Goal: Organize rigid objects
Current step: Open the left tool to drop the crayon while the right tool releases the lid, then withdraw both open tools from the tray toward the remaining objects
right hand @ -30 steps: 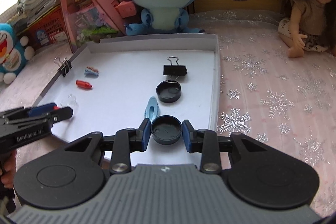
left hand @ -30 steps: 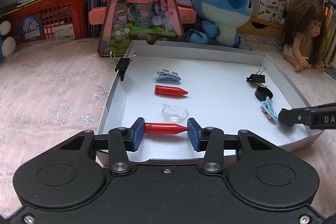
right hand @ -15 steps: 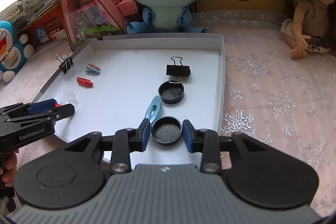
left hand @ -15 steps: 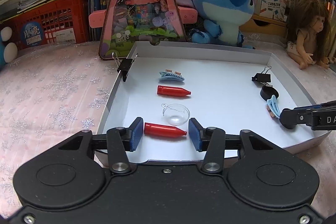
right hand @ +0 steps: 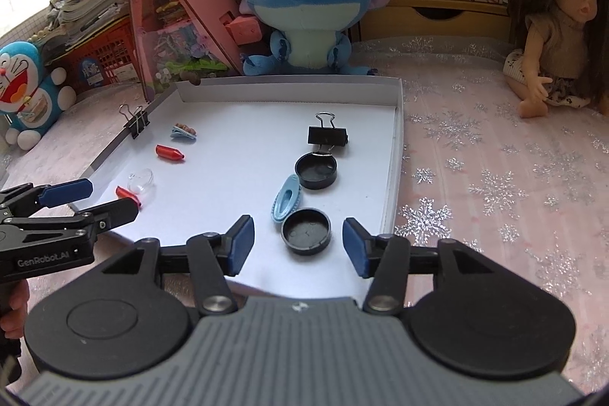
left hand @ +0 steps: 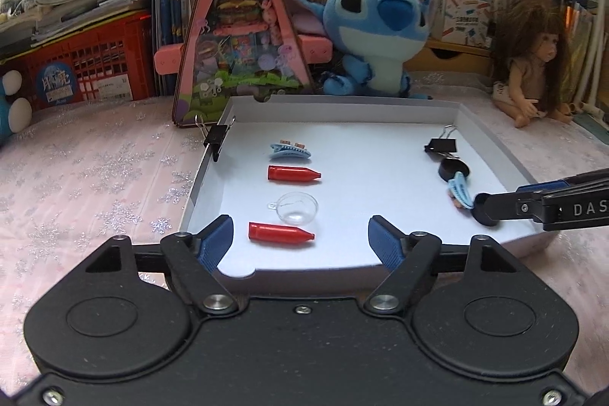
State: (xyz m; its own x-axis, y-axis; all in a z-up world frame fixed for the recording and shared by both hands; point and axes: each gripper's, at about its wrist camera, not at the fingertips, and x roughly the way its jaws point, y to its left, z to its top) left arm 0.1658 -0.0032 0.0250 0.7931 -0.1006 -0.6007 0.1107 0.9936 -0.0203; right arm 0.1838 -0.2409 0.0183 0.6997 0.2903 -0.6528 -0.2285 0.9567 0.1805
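A shallow white tray (left hand: 342,113) holds small items. My left gripper (left hand: 300,240) is opening; a red bullet-shaped cap (left hand: 281,234) lies free on the tray floor between its blue pads. Behind it sit a clear half-dome (left hand: 296,208), a second red cap (left hand: 293,174) and a blue hair clip (left hand: 290,151). My right gripper (right hand: 298,244) is opening too, with a black round lid (right hand: 305,231) resting loose between its pads. A blue hair clip (right hand: 286,198), another black lid (right hand: 316,171) and a black binder clip (right hand: 327,135) lie beyond it.
A binder clip (left hand: 216,139) grips the tray's left wall. Behind the tray stand a pink triangular toy box (left hand: 239,37) and a blue plush (left hand: 380,29). A doll (right hand: 559,37) sits at the right, a red crate (left hand: 87,63) at the left, on a pink snowflake cloth (right hand: 495,185).
Both grippers have let go: the left pads spread away from the red cap, the right pads from the black lid. Each object now lies on the tray.
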